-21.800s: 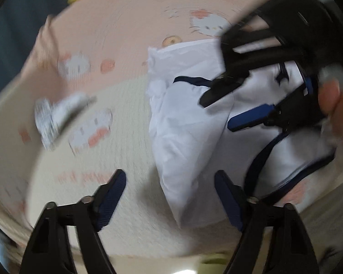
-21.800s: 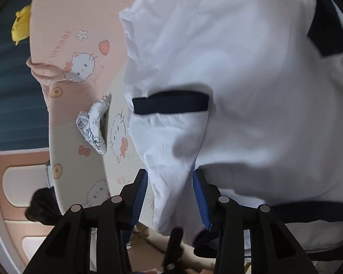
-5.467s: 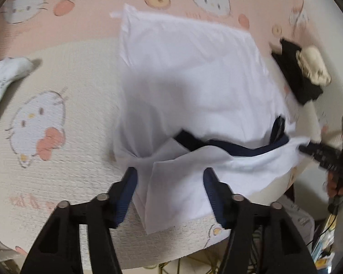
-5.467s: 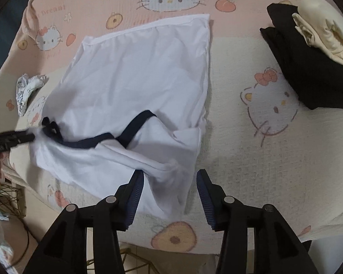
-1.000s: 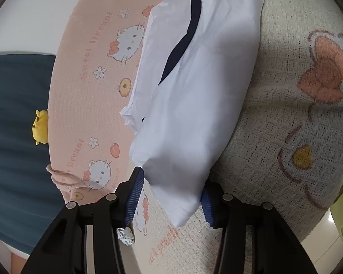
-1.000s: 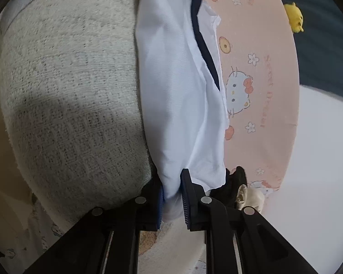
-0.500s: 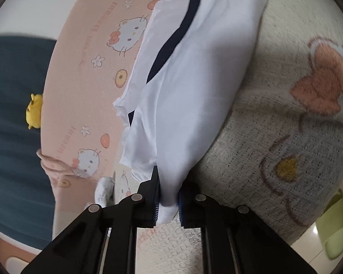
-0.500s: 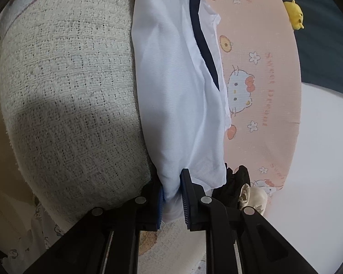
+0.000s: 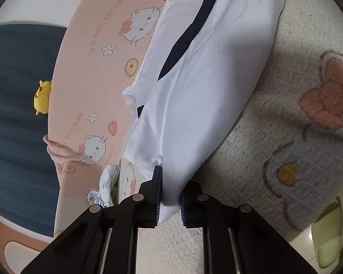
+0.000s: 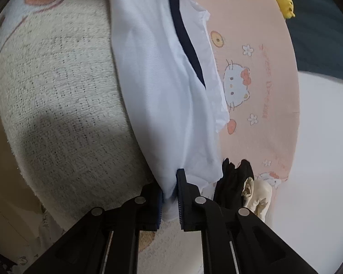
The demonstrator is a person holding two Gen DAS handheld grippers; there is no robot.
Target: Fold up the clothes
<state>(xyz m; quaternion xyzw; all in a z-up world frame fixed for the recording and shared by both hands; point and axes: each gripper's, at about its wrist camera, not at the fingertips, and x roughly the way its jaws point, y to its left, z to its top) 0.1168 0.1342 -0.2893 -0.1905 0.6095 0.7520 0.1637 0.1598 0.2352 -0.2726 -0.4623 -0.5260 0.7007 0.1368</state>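
A white shirt with navy trim (image 9: 205, 75) lies partly folded on the Hello Kitty blanket (image 9: 285, 118). My left gripper (image 9: 170, 196) is shut on one corner of the shirt's folded edge. In the right wrist view the same shirt (image 10: 162, 86) stretches away from me, and my right gripper (image 10: 170, 196) is shut on the other corner of that edge. The cloth sags between the two grips and is raised off the blanket near the jaws. A navy band (image 10: 185, 34) runs along the fold.
A small patterned white garment (image 9: 105, 187) lies left of the shirt. Black and cream clothes (image 10: 242, 182) lie in a pile to the right. A yellow plush toy (image 9: 42, 97) sits at the blanket's far edge. A green slipper (image 9: 327, 235) is on the floor.
My left gripper closed on the shirt corner about half a second ago and still holds it. Both grippers have lifted slightly, with the shirt edge stretched between them.
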